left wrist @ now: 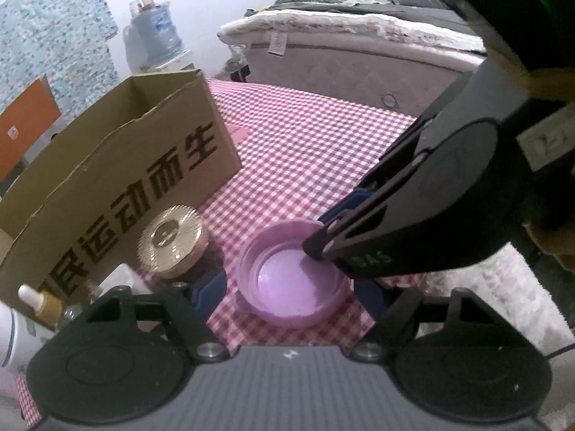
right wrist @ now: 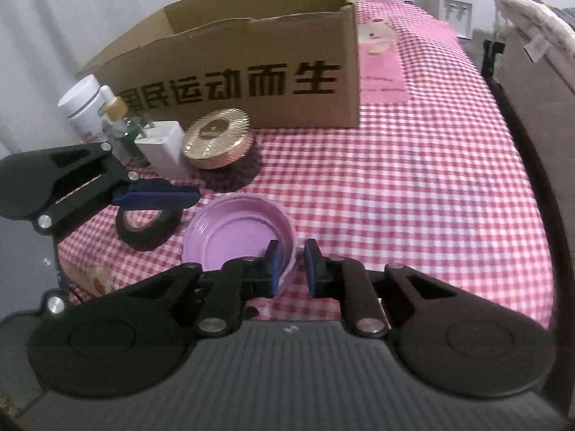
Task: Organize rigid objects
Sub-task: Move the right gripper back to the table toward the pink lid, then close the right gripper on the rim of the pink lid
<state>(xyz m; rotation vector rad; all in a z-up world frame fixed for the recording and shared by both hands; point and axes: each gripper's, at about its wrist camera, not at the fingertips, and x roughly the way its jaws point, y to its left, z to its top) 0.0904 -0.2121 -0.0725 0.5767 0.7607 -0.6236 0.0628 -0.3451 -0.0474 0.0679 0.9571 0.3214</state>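
Partly hidden: right gripper [right wrist: 290, 264] pinching purple lid [right wrist: 230, 230] rim.

Two hand-held grippers in black and grey

The left gripper [left wrist: 287, 292] and right gripper [right wrist: 289, 269] each have a ribbed grey body, two round black discs, black angular links with silver screws, and blue pads on the jaws. One black link carries faint raised letters, too blurred to read for certain.

Purple lid [right wrist: 237, 233], upturned, on checked cloth [right wrist: 413, 194]
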